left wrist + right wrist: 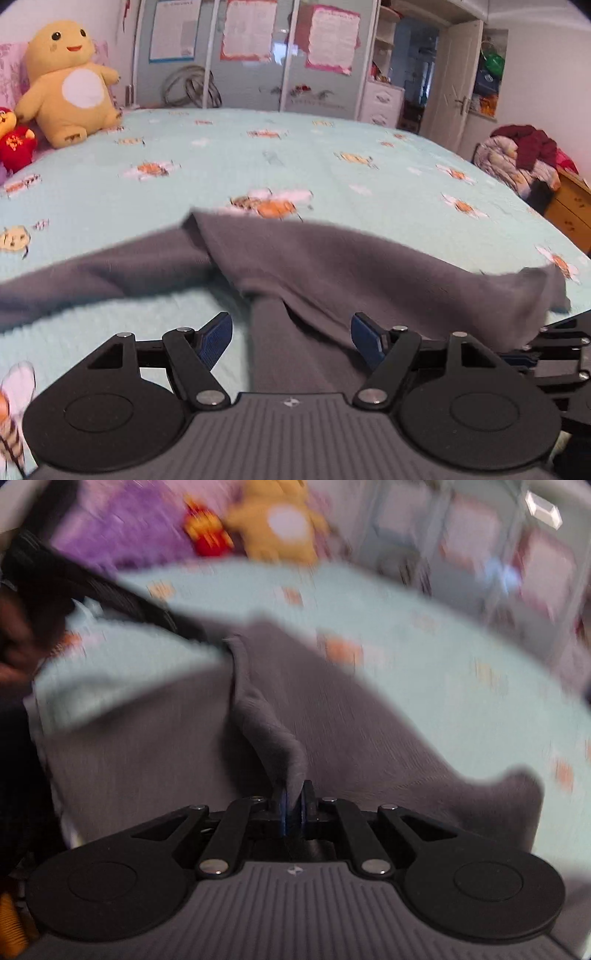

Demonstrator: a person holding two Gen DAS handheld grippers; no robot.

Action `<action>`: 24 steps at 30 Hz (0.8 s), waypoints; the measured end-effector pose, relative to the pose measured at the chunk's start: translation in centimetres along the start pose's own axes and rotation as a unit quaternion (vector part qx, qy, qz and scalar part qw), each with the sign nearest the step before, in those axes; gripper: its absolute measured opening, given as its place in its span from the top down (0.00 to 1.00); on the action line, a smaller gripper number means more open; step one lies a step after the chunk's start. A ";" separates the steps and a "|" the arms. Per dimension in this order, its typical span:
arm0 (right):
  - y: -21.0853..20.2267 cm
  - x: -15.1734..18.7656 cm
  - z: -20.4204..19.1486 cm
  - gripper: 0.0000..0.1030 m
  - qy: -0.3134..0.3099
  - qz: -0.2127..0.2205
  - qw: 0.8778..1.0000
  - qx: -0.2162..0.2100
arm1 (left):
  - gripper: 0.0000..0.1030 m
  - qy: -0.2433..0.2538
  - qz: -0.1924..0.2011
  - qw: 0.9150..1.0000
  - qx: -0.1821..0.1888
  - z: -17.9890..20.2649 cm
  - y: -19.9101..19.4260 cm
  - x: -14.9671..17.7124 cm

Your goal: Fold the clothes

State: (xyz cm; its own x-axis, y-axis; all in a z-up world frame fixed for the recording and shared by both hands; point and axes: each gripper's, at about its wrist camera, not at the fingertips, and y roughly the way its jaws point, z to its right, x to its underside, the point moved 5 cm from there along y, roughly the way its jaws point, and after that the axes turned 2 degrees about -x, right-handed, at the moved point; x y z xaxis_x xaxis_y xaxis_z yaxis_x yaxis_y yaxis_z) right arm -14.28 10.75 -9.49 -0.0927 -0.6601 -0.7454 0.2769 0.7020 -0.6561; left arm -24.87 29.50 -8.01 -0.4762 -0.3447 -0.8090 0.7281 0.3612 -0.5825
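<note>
Where the pale blue bee-print bedspread [332,166] covers the bed, a grey garment [332,266] lies crumpled across its near part. A yellow plush [70,81] sits at the far edge before a mirrored wardrobe [251,74]; a door [450,81] stands open. The left gripper [291,338] hangs released above the cloth. The right gripper [293,812] is clenched on a raised fold of the garment.

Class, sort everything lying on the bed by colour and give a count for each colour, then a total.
Yellow: 1, plush toy
Red: 1, plush toy
Grey: 1, garment
Total: 3
</note>
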 end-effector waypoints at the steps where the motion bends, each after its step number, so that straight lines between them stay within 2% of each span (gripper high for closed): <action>1: -0.1 0.8 -0.1 0.92 0.021 -0.009 1.000 0.001 | 0.28 0.010 0.002 1.000 0.003 0.5 -0.5 0.1; 5: -5.7 -1.6 1.0 0.71 0.086 0.104 0.991 -0.012 | 0.28 0.039 0.013 0.999 0.025 2.6 -1.5 -0.2; 7: -7.0 -2.9 2.2 0.66 0.096 0.130 0.987 0.015 | 0.27 0.053 0.015 0.998 0.028 3.6 -1.2 -0.3; 10: -4.8 -2.9 3.7 0.65 0.099 0.093 0.989 0.065 | 0.27 0.059 0.007 0.998 0.031 5.0 0.0 0.0; 11: -3.8 -2.4 4.1 0.65 0.107 0.083 0.988 0.069 | 0.27 0.062 0.003 0.997 0.035 5.4 0.3 0.4; 17: 3.2 1.7 4.1 0.65 0.147 0.000 0.988 0.041 | 0.27 0.080 -0.053 0.995 0.036 7.0 4.9 3.2; 19: 4.5 2.2 4.7 0.65 0.149 0.011 0.988 0.045 | 0.27 0.082 -0.067 0.994 0.025 6.8 6.8 4.2; 22: 5.4 1.2 6.4 0.68 0.172 0.020 0.984 0.048 | 0.17 0.061 -0.062 0.996 0.013 5.9 9.2 4.0; 23: 6.0 0.7 7.1 0.72 0.174 0.020 0.983 0.054 | 0.16 0.051 -0.057 0.997 0.009 5.5 10.0 3.6; 24: 6.6 0.5 7.8 0.82 0.173 0.020 0.983 0.058 | 0.15 0.051 -0.053 0.997 0.000 5.4 10.9 3.0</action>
State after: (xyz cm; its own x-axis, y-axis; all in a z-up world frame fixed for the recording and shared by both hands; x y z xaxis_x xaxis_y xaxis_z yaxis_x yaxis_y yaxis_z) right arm -5.07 13.00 -13.28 -0.3935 -0.4878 -0.7792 0.3928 0.6771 -0.6223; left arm -15.67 27.75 -16.35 -0.5980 -0.2900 -0.7472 0.6719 0.3269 -0.6646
